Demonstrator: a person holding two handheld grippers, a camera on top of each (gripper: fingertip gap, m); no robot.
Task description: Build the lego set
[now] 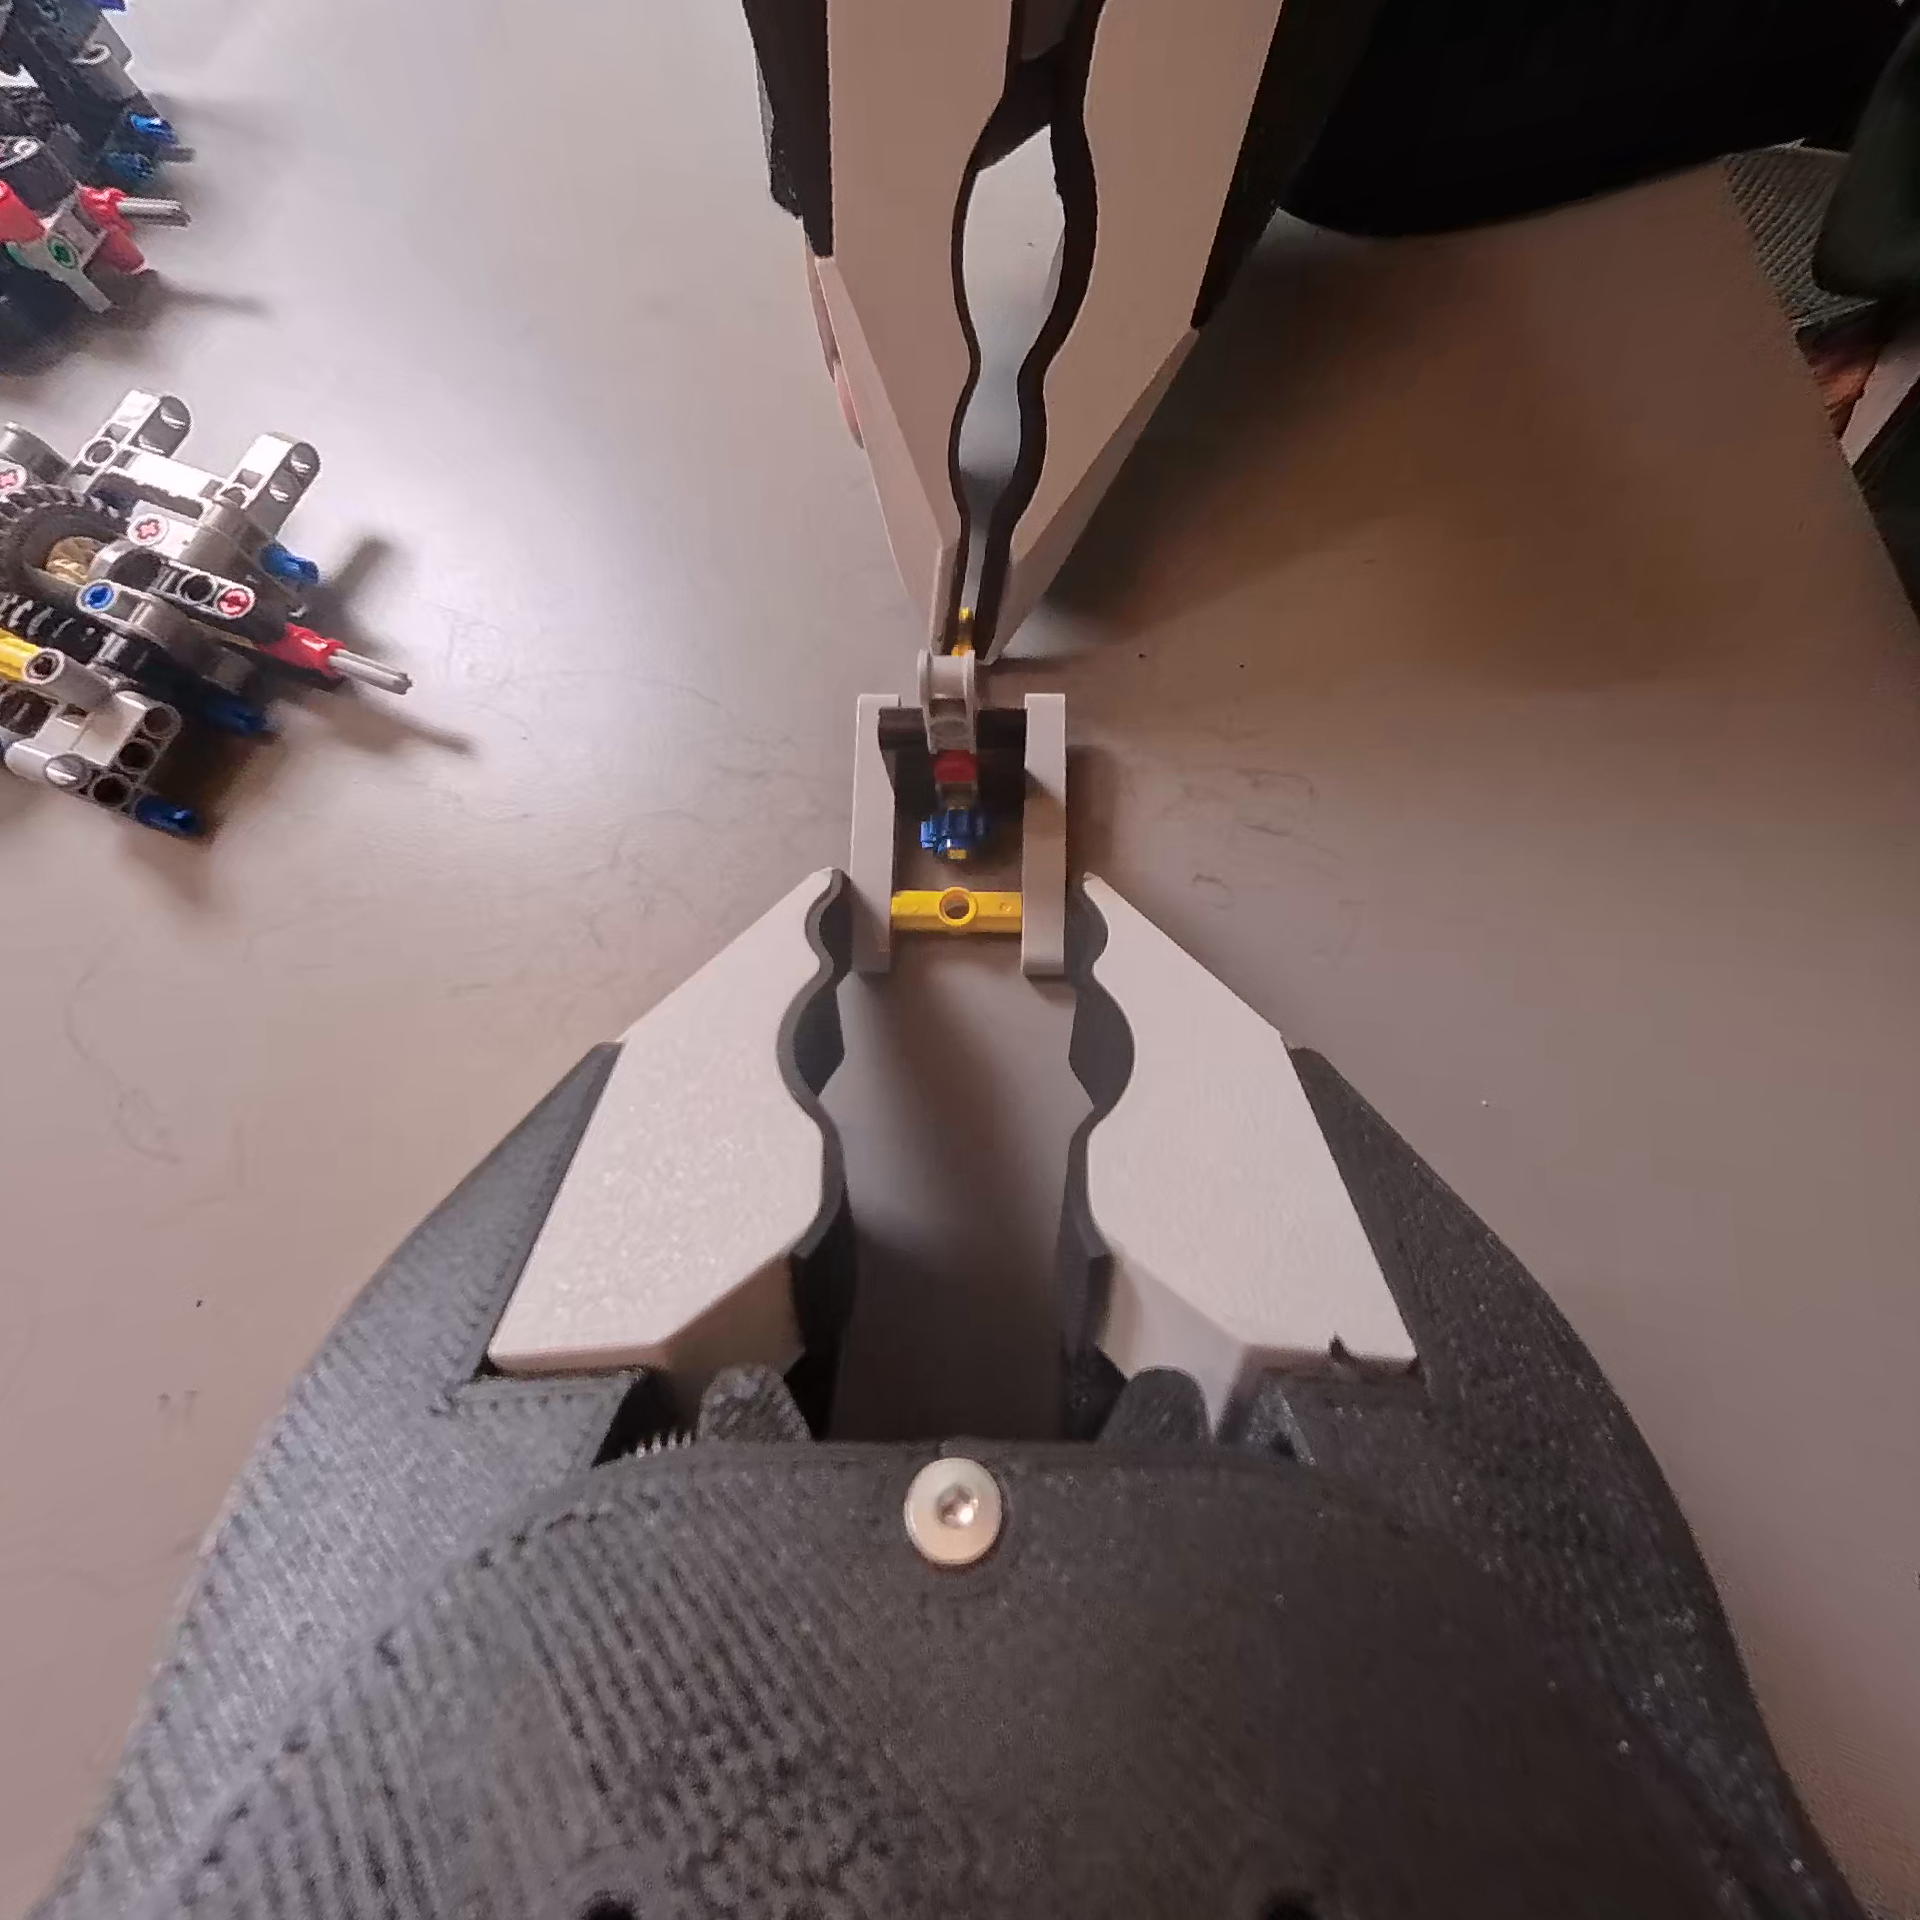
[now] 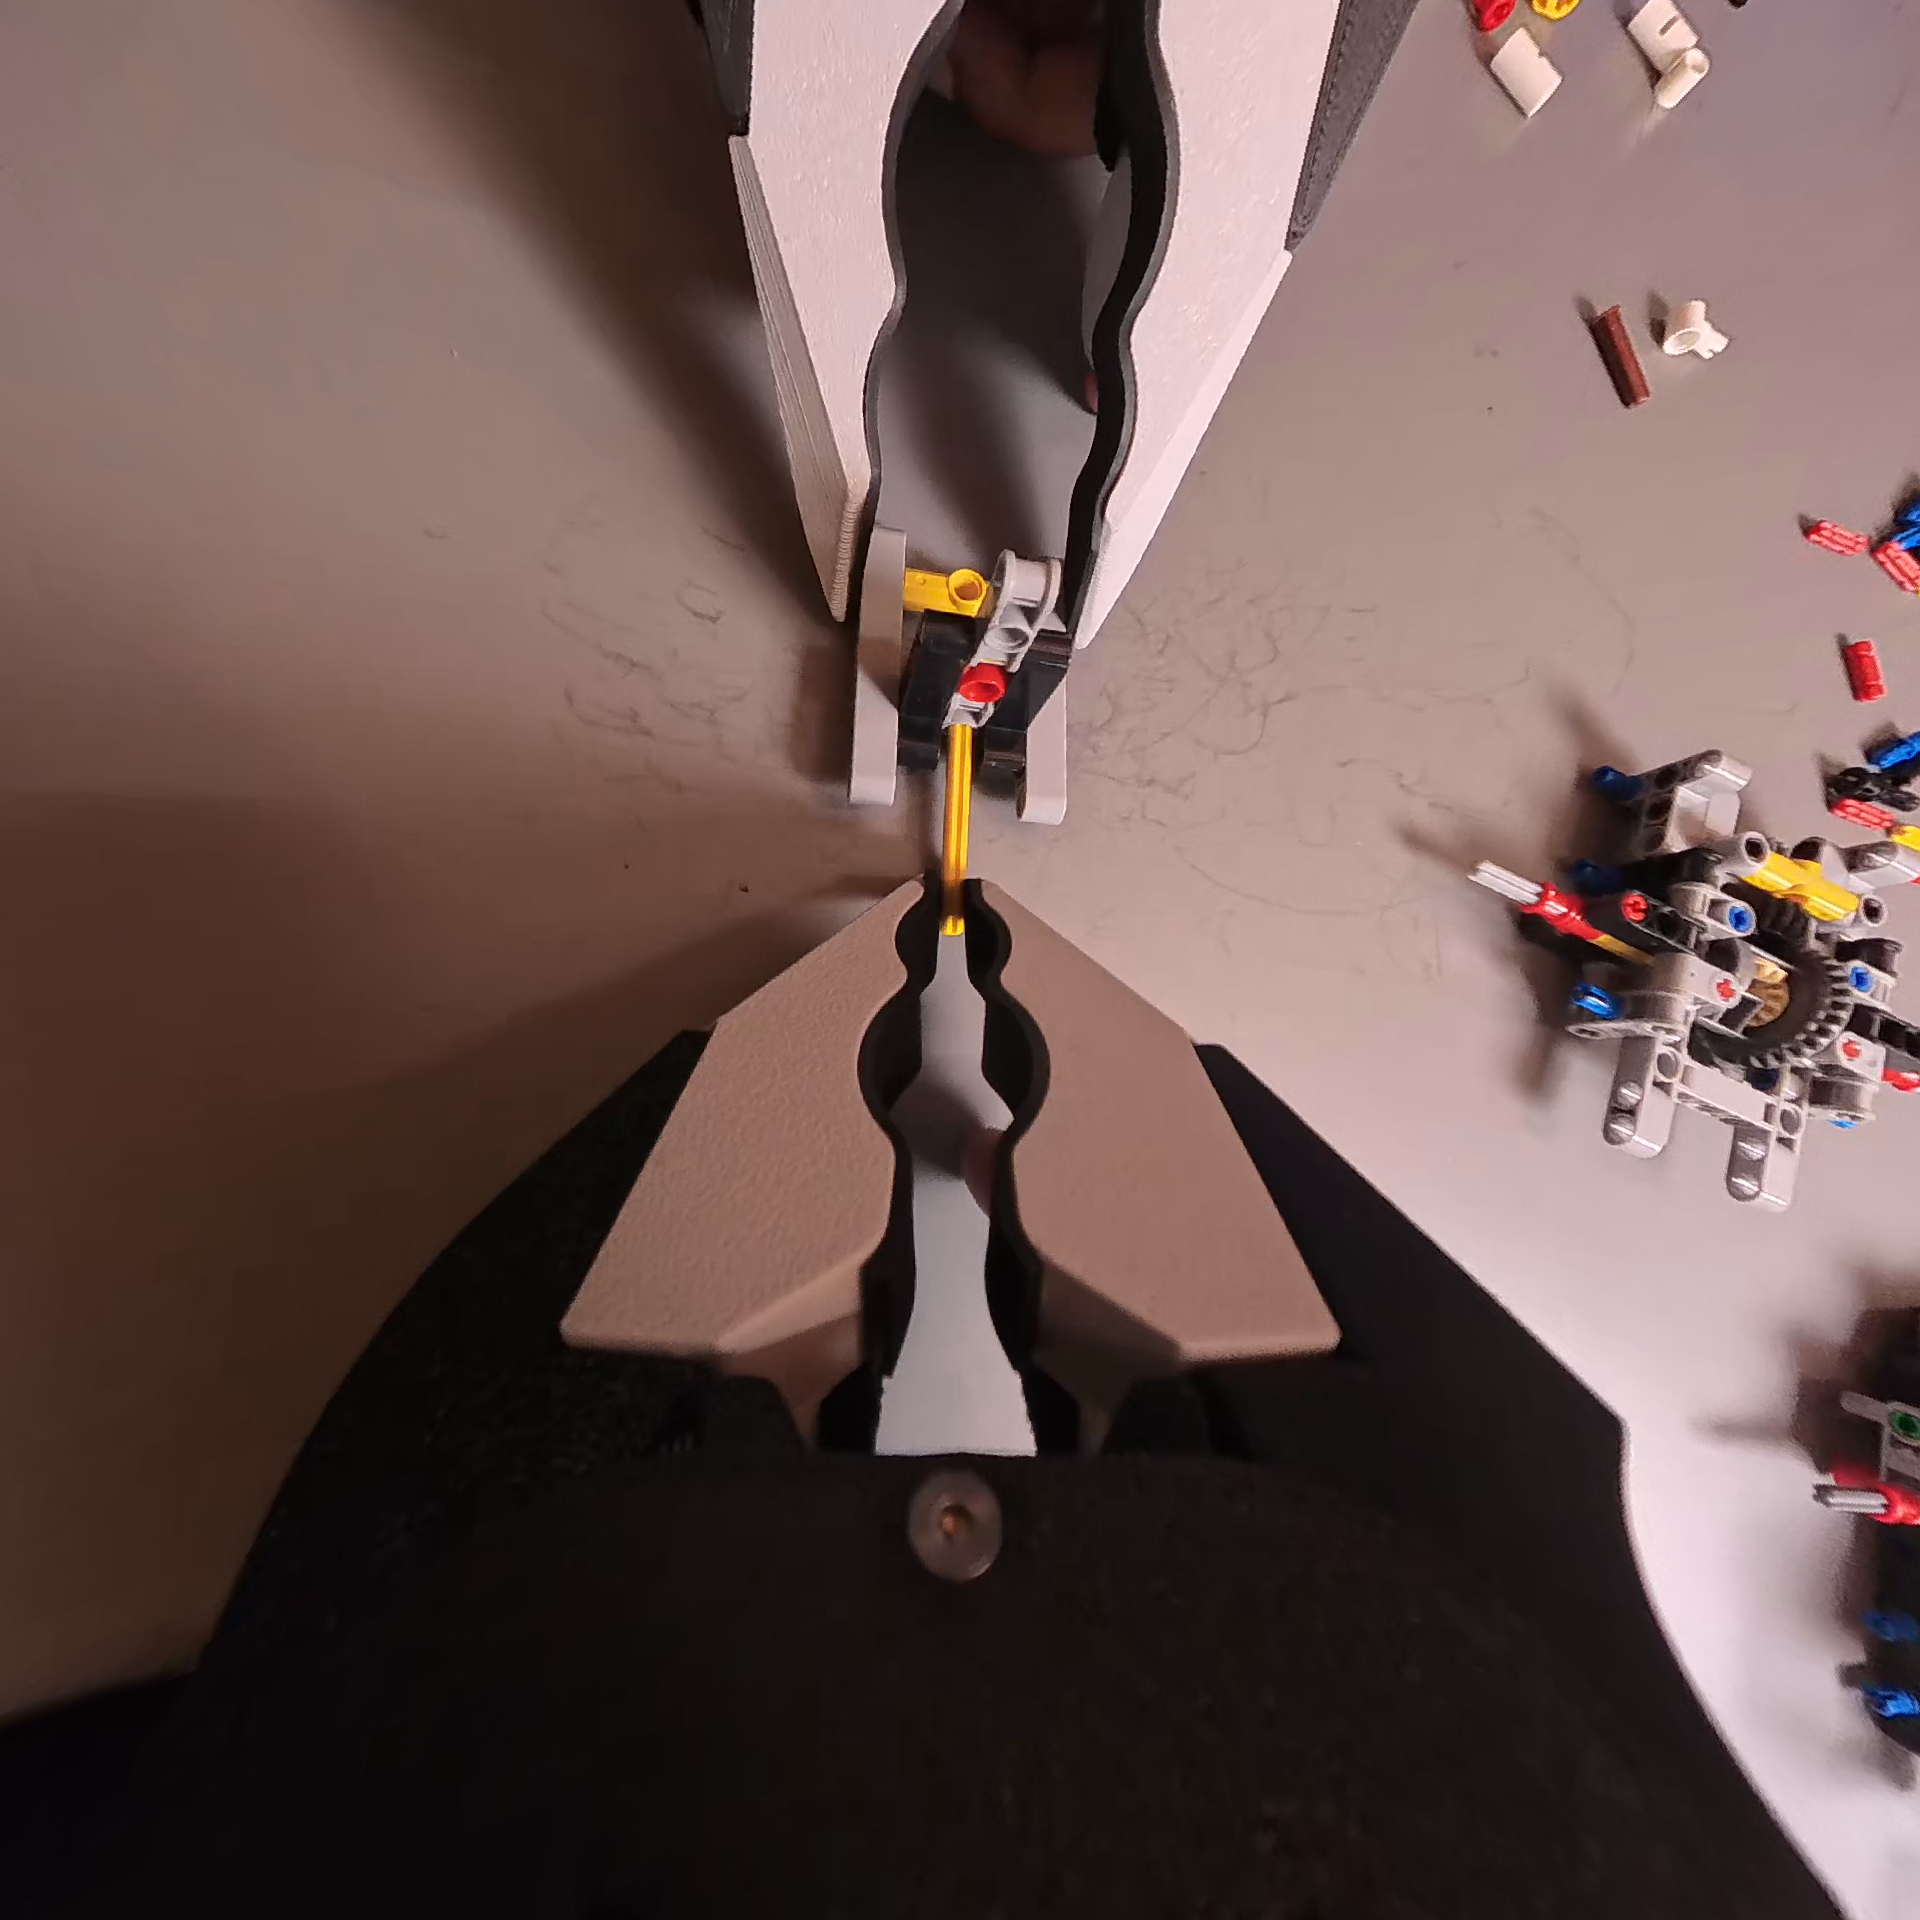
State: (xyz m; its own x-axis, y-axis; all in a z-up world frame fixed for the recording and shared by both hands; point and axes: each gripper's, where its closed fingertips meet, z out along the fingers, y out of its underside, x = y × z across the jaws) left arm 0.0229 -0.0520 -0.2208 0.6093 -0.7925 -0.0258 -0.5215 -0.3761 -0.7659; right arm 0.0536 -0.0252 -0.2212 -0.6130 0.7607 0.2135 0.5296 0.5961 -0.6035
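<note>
While the left tongs point(image 1: 958, 914) clamped the grey-sided frame point(image 1: 1042, 831) at frame centre, the right tongs point(image 2: 951, 904) pinched the yellow axle point(image 2: 958, 810). Keeping that axle square to the frame seemed wise.

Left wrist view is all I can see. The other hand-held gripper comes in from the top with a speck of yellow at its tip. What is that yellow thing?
Observer: The right wrist view shows a long, thin yellow axle. The right hand-held gripper is closed on its near end.
Operator: Where does the other end go?
Observer: It runs into the grey connector, just below the red bush, in the middle of the grey frame.
Operator: Is there anything on the table that I am missing?
Observer: Yes. A short brown rod lies loose beside a small white connector, off to the right of the frame.
</note>
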